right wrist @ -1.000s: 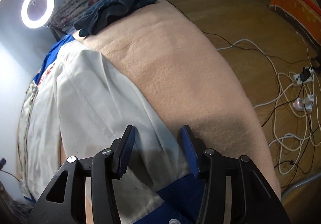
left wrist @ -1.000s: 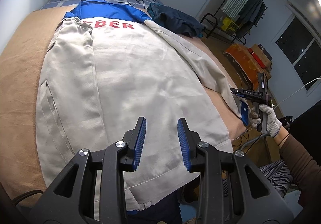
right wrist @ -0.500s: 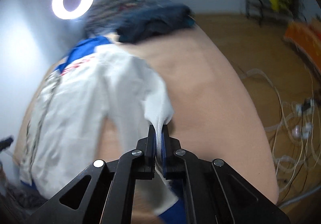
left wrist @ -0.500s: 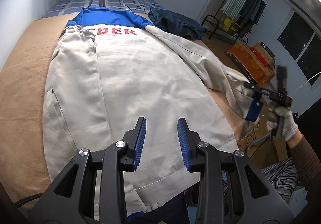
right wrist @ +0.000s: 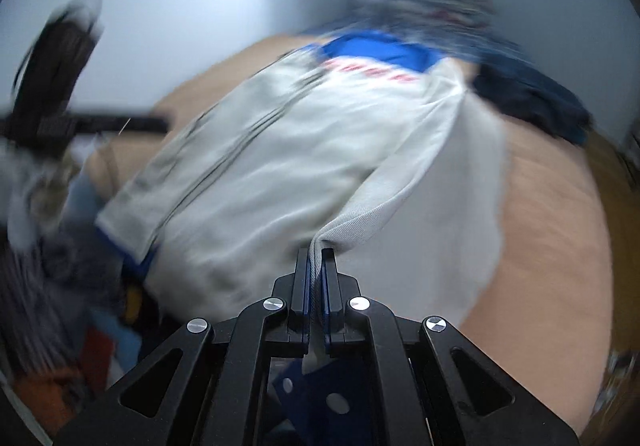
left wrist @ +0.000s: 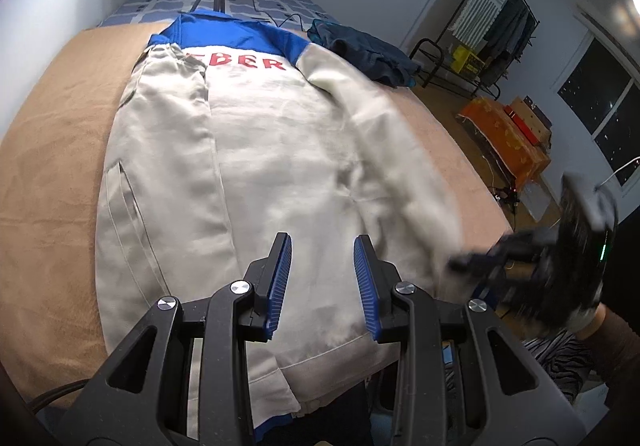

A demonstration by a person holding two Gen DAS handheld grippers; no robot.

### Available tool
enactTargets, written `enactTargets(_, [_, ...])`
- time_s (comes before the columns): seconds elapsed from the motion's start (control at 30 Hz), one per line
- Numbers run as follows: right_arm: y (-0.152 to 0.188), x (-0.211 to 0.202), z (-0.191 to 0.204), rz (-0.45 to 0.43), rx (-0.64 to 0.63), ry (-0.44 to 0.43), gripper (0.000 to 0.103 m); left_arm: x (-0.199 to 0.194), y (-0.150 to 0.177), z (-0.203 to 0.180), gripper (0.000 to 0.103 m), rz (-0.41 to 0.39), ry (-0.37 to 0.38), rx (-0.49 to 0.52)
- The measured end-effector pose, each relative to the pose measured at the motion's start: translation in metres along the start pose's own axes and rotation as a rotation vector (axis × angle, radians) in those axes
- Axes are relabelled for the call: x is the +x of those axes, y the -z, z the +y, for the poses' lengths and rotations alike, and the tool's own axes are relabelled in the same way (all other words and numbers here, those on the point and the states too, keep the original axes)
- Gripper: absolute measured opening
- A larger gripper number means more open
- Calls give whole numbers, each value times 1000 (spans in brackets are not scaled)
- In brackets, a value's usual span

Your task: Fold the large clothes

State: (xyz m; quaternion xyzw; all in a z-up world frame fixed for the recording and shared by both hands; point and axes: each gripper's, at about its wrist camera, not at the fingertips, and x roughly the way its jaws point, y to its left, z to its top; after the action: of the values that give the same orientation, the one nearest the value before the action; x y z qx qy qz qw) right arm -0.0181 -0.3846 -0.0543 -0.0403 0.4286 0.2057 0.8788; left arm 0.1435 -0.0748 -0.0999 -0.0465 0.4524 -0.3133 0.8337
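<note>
Right gripper [right wrist: 316, 258] motion-blurred in left wrist view, its outline hard to make out; own view shows jaws clamped on beige sleeve [right wrist: 384, 202], cuff end hidden behind fingers. Left gripper [left wrist: 322, 278] jaws apart, nothing between, hovering over near hem. Beige jacket [left wrist: 256, 166], blue yoke, red lettering partly covered, spread flat on tan fuzzy blanket [left wrist: 48, 174]. Dark garment [left wrist: 360, 54] crumpled far right.

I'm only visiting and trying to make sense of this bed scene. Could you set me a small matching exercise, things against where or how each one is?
Things:
1. white jacket with blue collar
2. dark blue crumpled garment
3. right gripper
4. left gripper

States:
A. jaws apart, nothing between them
B. spread flat on the tan blanket
C. clamped on a sleeve end
D. heaped near the bed's far right edge

Pairs: 1-B, 2-D, 3-C, 4-A
</note>
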Motion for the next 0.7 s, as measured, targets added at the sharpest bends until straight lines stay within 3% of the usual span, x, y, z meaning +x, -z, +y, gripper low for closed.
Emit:
enactTargets(0.07, [4, 18, 25, 55, -81, -13, 3, 2, 2, 2, 32, 8, 4, -13])
enactTargets(0.13, [8, 36, 36, 98, -129, 31, 4, 3, 5, 3, 32, 18, 13, -19])
enactTargets(0.23, [10, 43, 30, 135, -87, -18, 8, 7, 10, 1, 32, 40, 31, -21])
enactTargets(0.3, [7, 28, 17, 106, -33, -91, 11, 12, 13, 0, 32, 63, 54, -38])
enactTargets(0.33, [6, 22, 16, 90, -12, -119, 14, 16, 13, 1, 32, 79, 71, -59])
enactTargets(0.4, [2, 5, 1, 41, 59, -208, 40, 23, 13, 0, 32, 105, 102, -103])
enactTargets(0.43, [1, -4, -10, 4, 95, -234, 44, 26, 13, -1, 33, 116, 120, -120])
enactTargets(0.53, [-4, -12, -43, -48, 217, -211, 45, 37, 11, -8, 49, 152, 175, -154])
enactTargets(0.7, [8, 0, -105, -14, 413, -101, 45, 63, 10, -26, 50, 213, 184, -144])
